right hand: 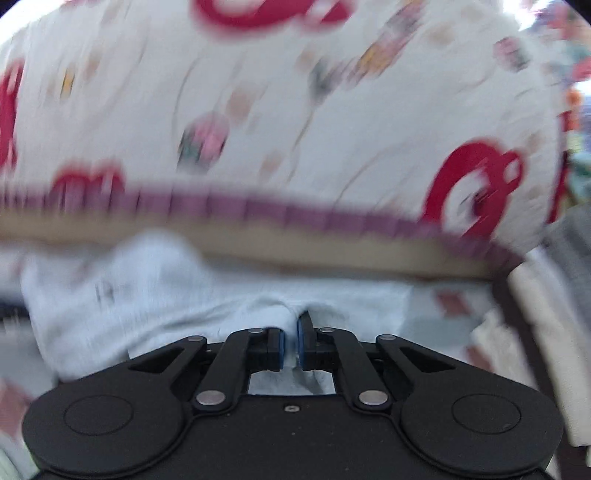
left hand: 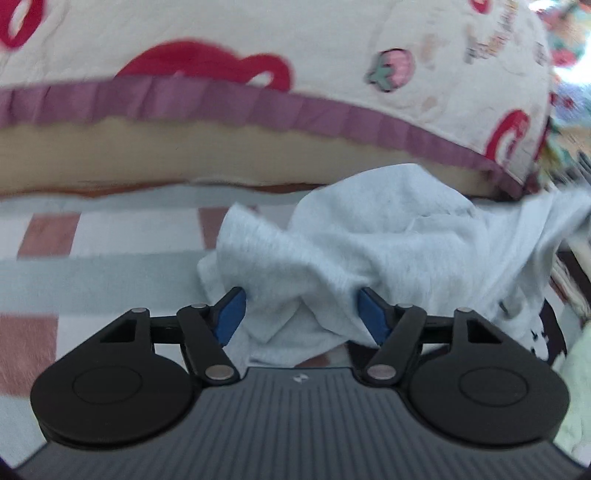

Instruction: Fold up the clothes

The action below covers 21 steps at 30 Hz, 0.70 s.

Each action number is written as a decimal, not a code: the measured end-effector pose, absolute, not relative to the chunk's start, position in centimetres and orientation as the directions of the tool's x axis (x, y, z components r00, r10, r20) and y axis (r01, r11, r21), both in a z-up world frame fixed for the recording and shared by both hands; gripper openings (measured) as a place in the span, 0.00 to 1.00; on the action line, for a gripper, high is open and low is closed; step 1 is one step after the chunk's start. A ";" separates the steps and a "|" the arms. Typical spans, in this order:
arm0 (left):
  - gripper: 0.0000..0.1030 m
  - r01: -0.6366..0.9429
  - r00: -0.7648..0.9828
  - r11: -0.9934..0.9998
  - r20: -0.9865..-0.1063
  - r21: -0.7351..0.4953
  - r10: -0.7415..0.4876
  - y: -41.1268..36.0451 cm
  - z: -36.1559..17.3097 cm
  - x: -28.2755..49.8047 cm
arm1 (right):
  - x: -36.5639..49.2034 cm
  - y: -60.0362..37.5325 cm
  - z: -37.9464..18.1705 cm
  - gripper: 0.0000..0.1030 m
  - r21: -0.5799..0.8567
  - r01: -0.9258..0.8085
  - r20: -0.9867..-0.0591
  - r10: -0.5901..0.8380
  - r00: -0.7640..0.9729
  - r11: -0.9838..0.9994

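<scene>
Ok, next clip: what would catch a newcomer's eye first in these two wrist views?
First, the crumpled pale grey garment bunched in the middle, on a pink-and-white checked sheet. The left gripper has a wad of it between wide-spread jaws, while the right gripper is pinched shut on a fold. Behind it runs a cream quilt with red prints and a purple frill.

The left gripper [left hand: 299,314], black with blue pads, holds its jaws wide, bunched pale fabric between them. The right gripper [right hand: 290,341] has its jaws pinched nearly together on a thin fold.
</scene>
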<state>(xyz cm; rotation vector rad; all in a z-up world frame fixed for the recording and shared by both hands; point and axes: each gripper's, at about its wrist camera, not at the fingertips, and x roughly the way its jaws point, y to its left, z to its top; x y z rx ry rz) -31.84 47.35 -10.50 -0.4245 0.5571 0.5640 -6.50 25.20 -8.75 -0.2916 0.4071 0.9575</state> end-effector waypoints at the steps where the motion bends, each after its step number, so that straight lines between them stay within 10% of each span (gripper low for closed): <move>1: 0.67 -0.586 0.711 0.785 -0.593 -0.203 0.378 46.9 -10.0 -31.6 | -6.7 24.2 -7.3 0.06 -0.078 -0.823 -0.423 0.729 0.539 0.563; 8: 0.75 -0.423 0.776 0.899 -0.557 -0.111 0.296 41.4 -7.9 -30.3 | -6.9 17.5 -1.0 0.05 -0.185 -0.700 -0.285 0.644 0.710 0.690; 21: 0.82 -0.428 0.641 0.902 -0.722 -0.057 0.259 40.2 -12.5 -26.8 | -1.4 13.0 -13.0 0.06 -0.127 -0.593 -0.638 0.392 0.663 0.795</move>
